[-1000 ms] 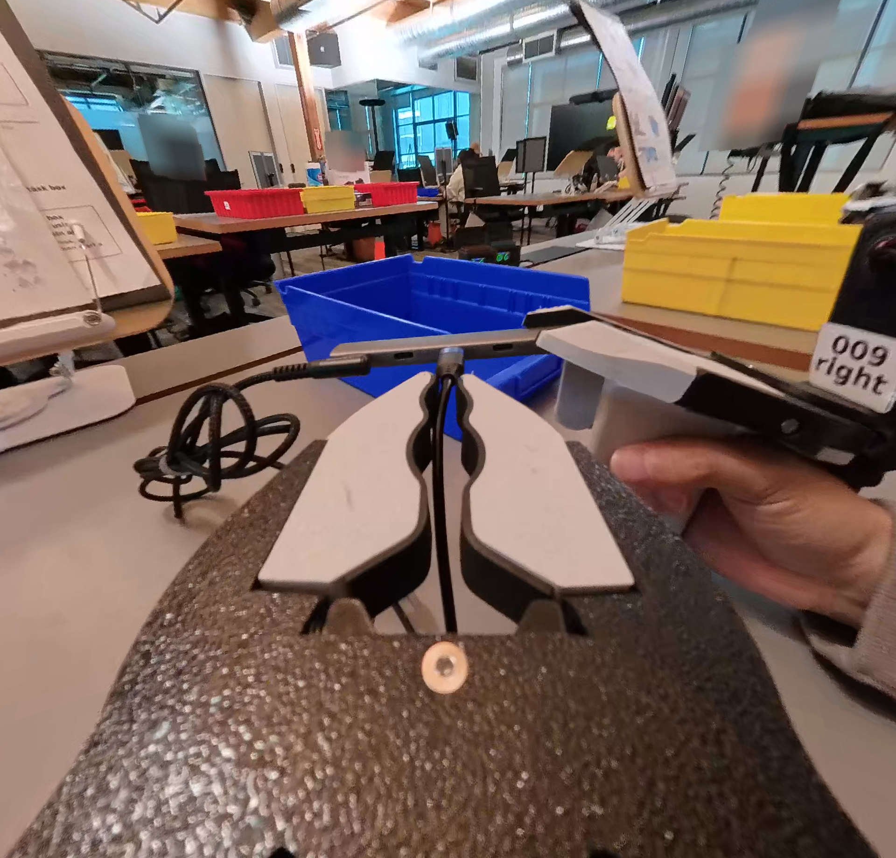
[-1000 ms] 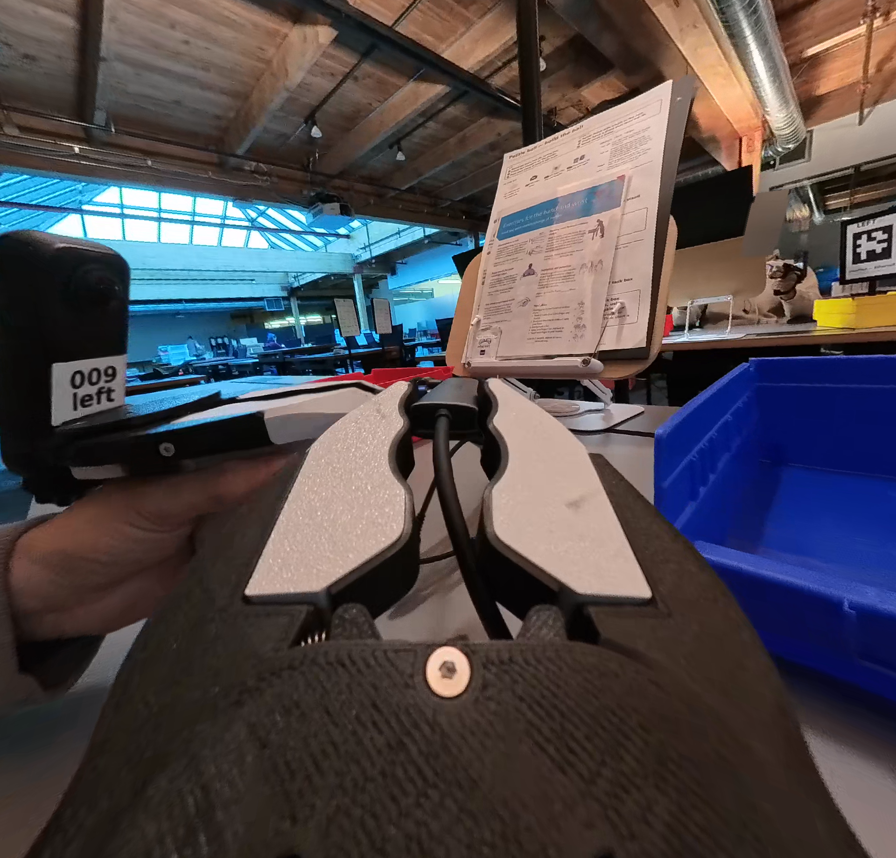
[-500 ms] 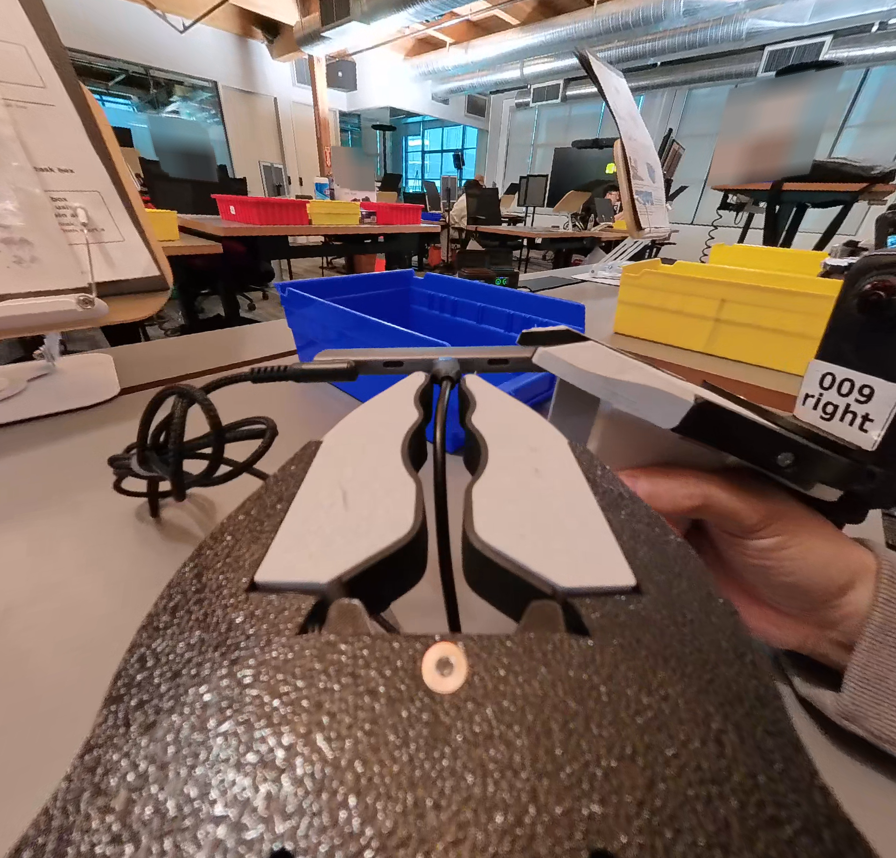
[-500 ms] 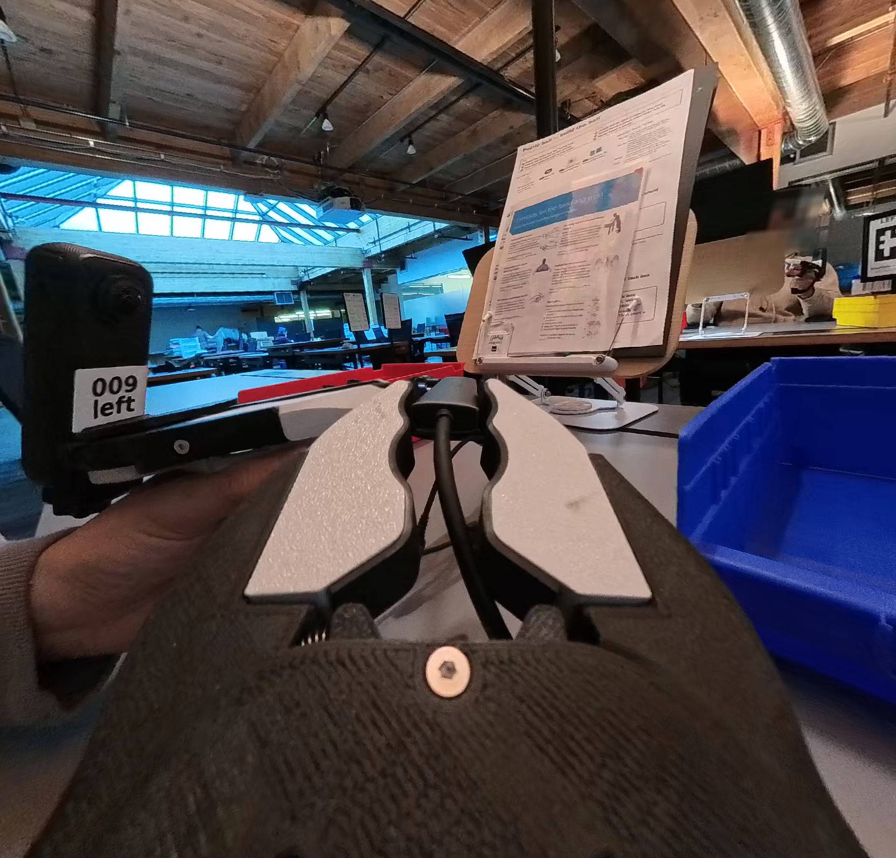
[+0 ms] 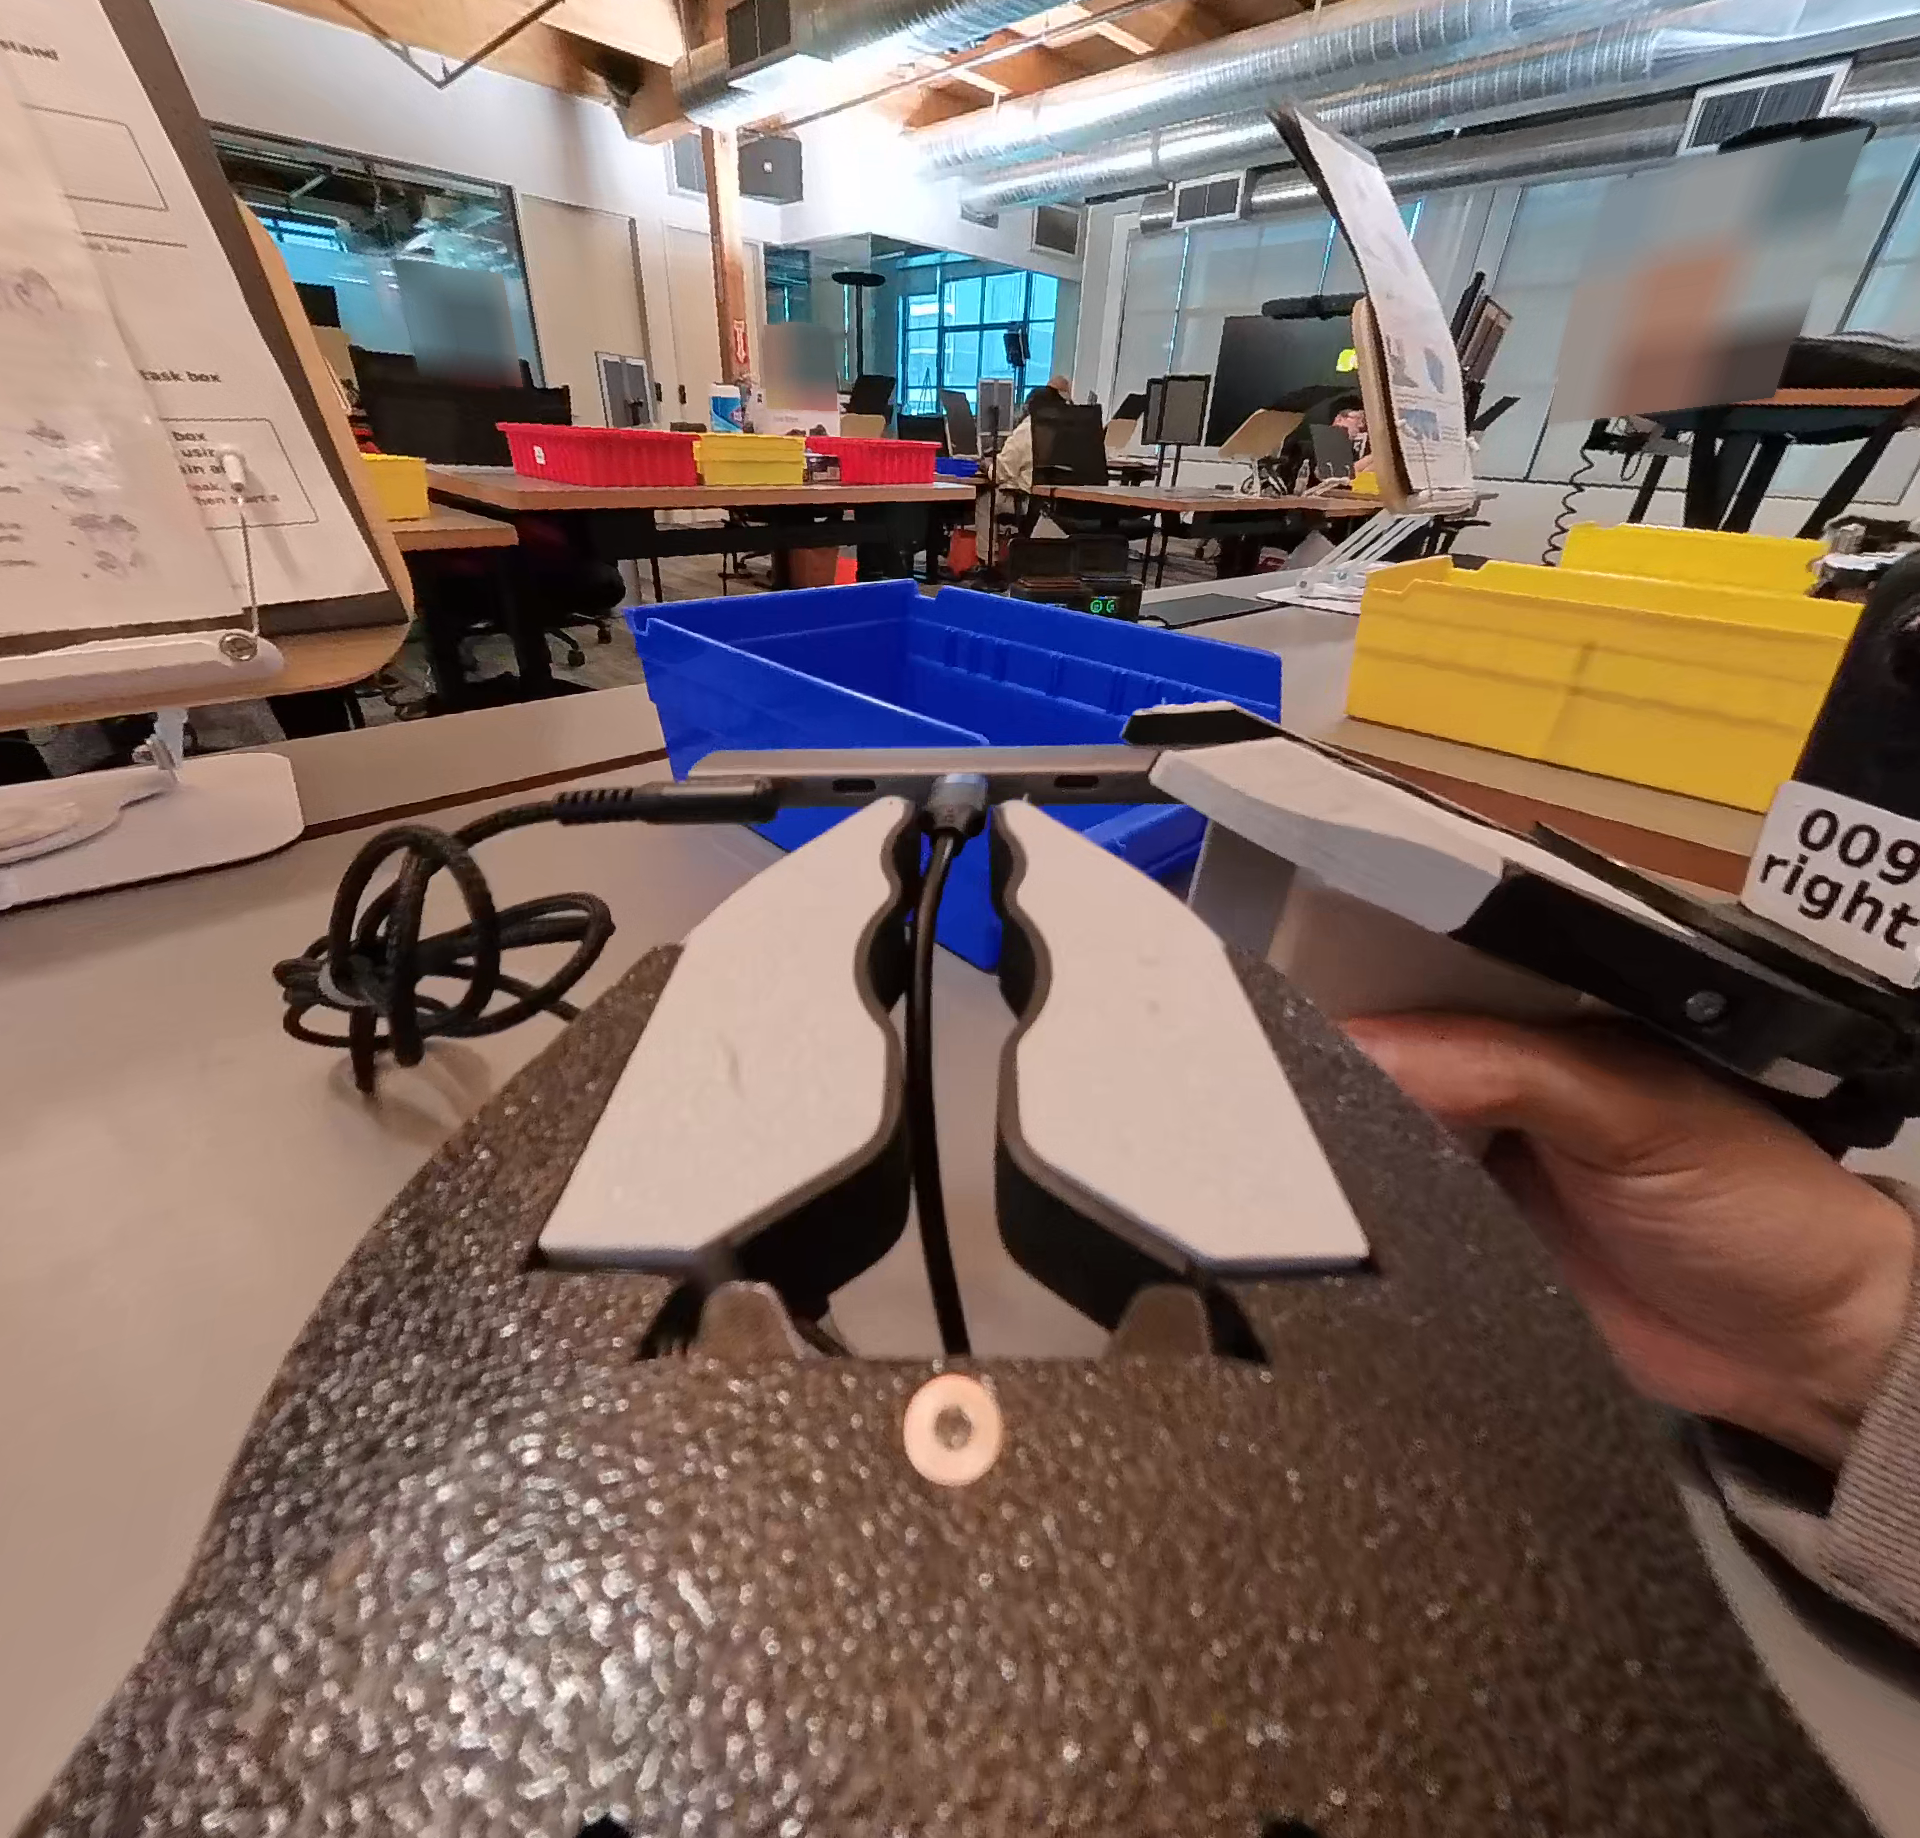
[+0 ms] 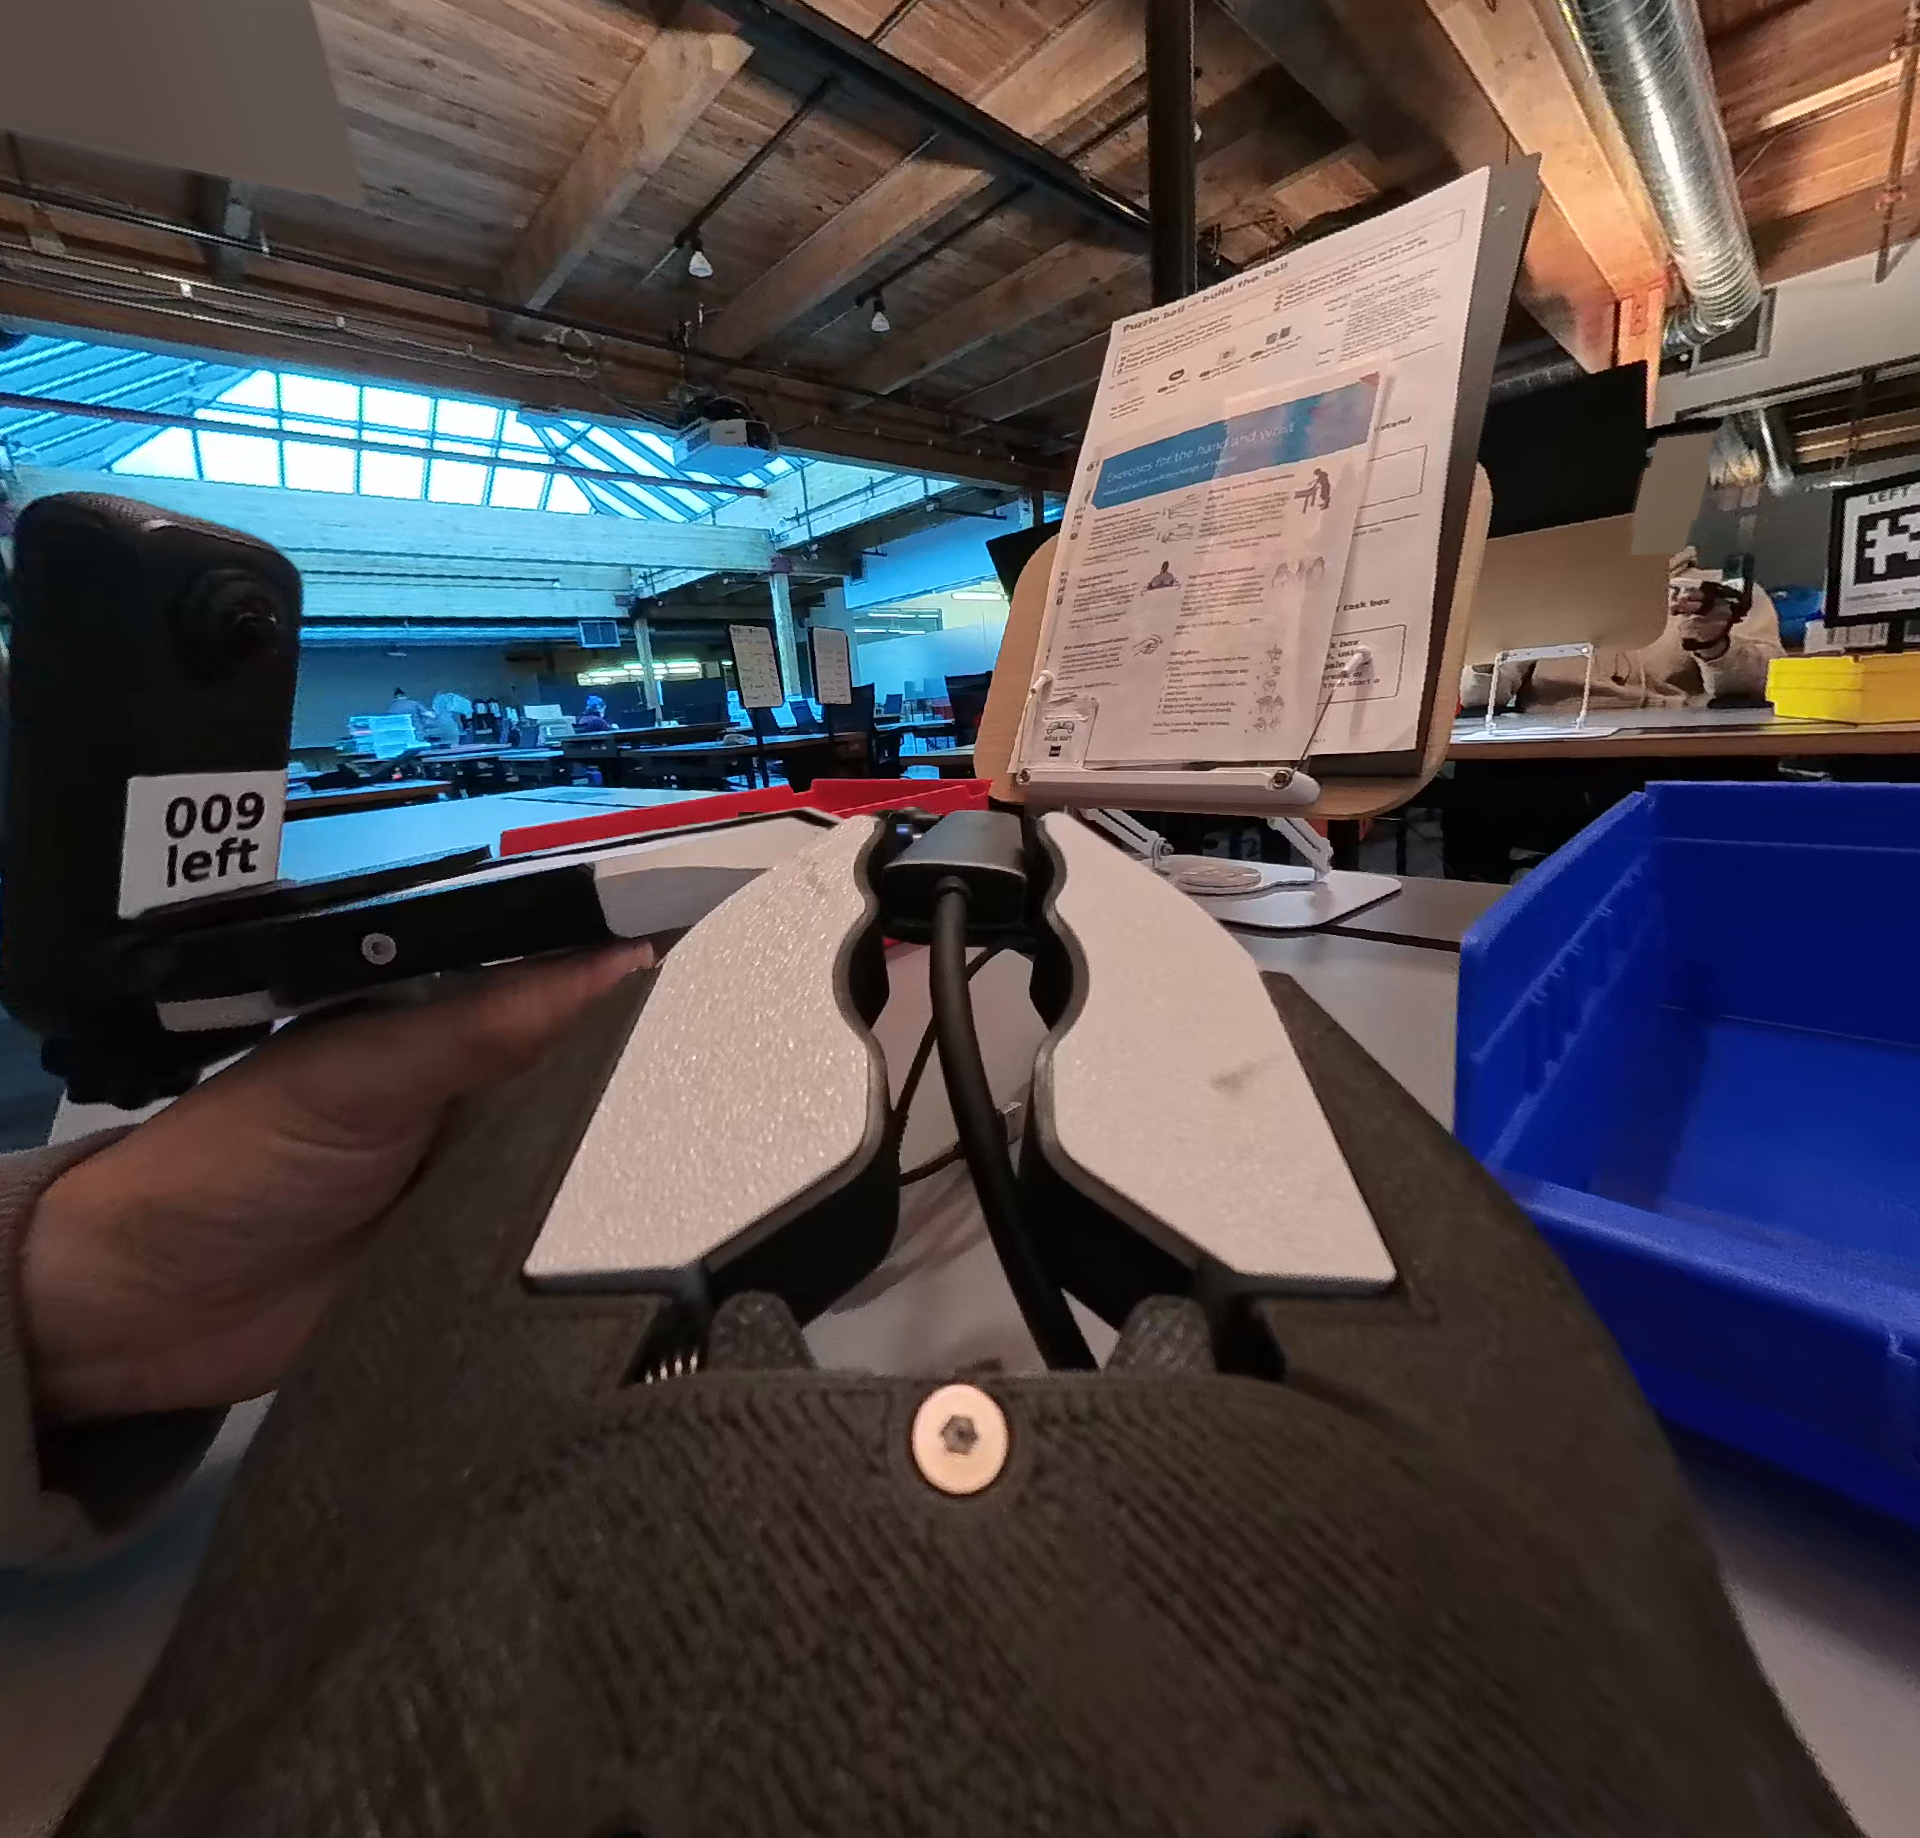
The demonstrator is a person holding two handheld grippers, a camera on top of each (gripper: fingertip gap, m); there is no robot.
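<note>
Left gripper (image 5: 940,817): fingers nearly closed, narrow gap down the centre of the frame, tips pinched on a cable plug (image 5: 954,796). Held level, pointing toward the upper centre.

Right gripper (image 6: 956,853): fingers likewise drawn together, tips clamped on a dark connector (image 6: 954,866). It enters the left wrist view from the right edge, roughly horizontal.

Right hand (image 5: 1662,1227): wrapped under its gripper, lower right. Left hand (image 6: 260,1196): under its gripper, lower left.

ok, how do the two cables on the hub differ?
Braided cable enters the hub at the end opposite the right tool; smooth cable meets its near side. Braided cable lies coiled on the table; smooth cable runs straight back through the left tool, shut on its plug. Both are black.
</note>
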